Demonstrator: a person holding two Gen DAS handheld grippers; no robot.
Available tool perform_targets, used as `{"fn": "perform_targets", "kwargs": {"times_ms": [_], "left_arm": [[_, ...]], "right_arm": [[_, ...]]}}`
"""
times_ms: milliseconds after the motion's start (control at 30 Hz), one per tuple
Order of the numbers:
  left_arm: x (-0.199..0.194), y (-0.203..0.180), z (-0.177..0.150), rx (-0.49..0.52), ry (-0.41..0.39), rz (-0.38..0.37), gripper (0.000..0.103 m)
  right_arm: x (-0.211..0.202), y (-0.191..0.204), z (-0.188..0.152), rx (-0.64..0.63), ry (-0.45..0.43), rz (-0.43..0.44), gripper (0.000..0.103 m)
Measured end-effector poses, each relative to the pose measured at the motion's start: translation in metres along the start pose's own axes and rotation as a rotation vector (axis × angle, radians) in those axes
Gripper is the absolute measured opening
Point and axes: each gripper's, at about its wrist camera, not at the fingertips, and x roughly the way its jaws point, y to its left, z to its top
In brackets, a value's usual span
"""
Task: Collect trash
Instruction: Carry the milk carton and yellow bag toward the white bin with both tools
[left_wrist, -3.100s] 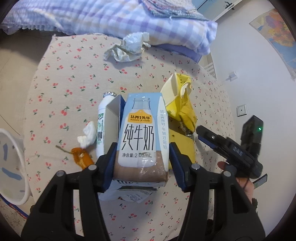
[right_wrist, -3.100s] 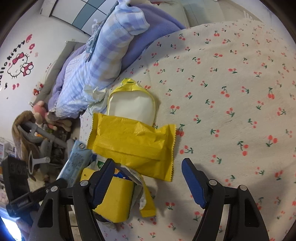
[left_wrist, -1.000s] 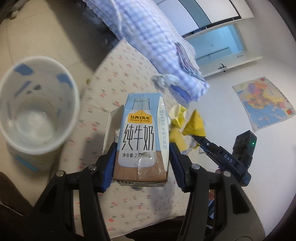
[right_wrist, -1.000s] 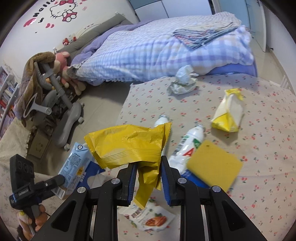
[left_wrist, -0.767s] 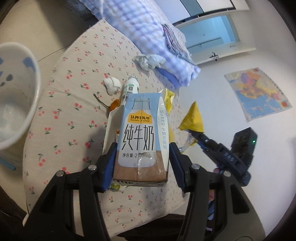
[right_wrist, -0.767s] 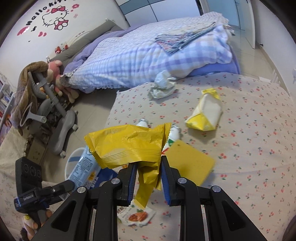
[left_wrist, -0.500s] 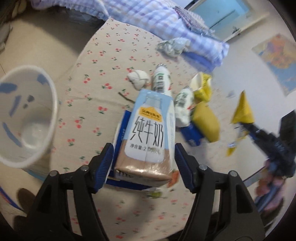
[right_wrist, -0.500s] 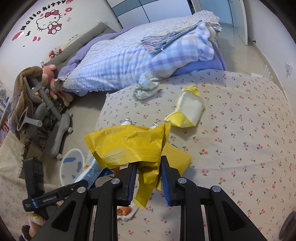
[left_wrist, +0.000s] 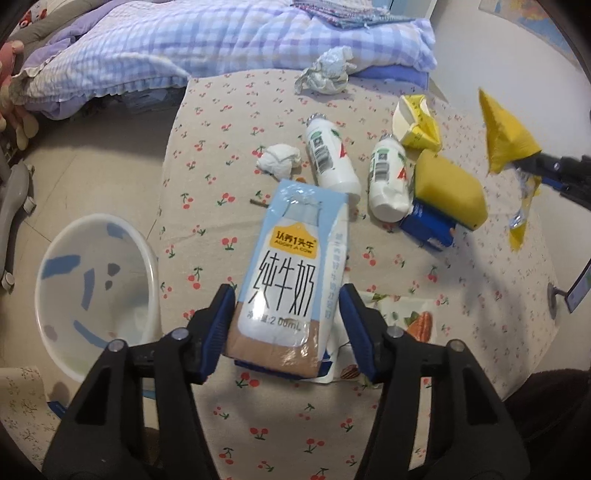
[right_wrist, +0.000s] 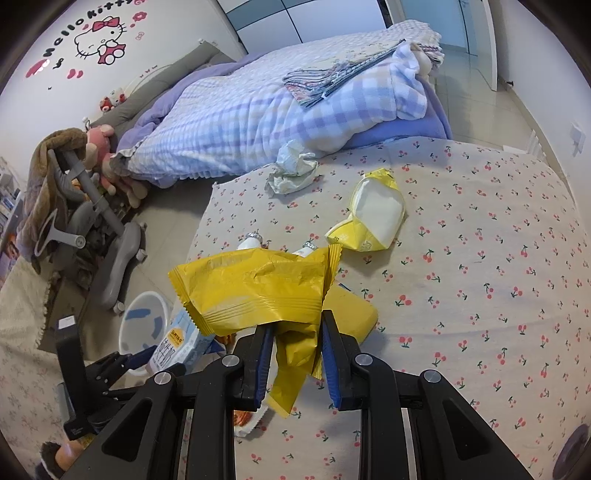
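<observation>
Tablecloth (left_wrist: 280, 424) now underlies the tilted milk carton (left_wrist: 291, 280), bin (left_wrist: 96, 291) alongside.

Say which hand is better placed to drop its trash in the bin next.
Left. The left gripper, closing, has the milk carton between its fingers, right beside the white bin. The right gripper holds the yellow wrapper farther off.

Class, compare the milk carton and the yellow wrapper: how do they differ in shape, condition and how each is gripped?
The milk carton is a stiff box, pale blue and brown; the yellow wrapper is thin, crumpled film. The carton sits between the closing jaws of the left claw, tilted; the wrapper is pinched at a bunched end in the right claw. Both are held above the cherry-print cloth.
</observation>
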Motion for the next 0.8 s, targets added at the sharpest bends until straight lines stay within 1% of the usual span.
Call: {"fn": "perform_targets", "kwargs": {"times_ms": [67,133,300,400,467,633,800], "left_arm": [[-0.008,0.004,0.001,-0.025,-0.02,-0.03,0.057],[-0.017,0.008,0.002,-0.042,-0.043,-0.044,0.057],[-0.033,0.02,0.002,-0.079,-0.087,-0.057,0.057],[-0.041,0.039,-0.002,-0.124,-0.107,-0.039,0.057],[-0.046,0.058,-0.006,-0.167,-0.112,-0.013,0.057],[-0.053,0.108,-0.018,-0.262,-0.11,0.058,0.057],[-0.051,0.139,-0.028,-0.317,-0.1,0.103,0.057]], "right_arm": [[0.0,0.002,0.0,-0.004,-0.001,0.0,0.026],[0.001,0.005,0.001,-0.006,-0.002,0.001,0.026],[0.007,0.021,0.003,-0.027,0.0,0.015,0.026],[0.013,0.036,0.003,-0.046,0.007,0.028,0.026],[0.019,0.049,0.002,-0.061,0.013,0.036,0.026],[0.038,0.085,0.001,-0.109,0.035,0.058,0.026],[0.06,0.123,-0.003,-0.16,0.062,0.077,0.026]]}}
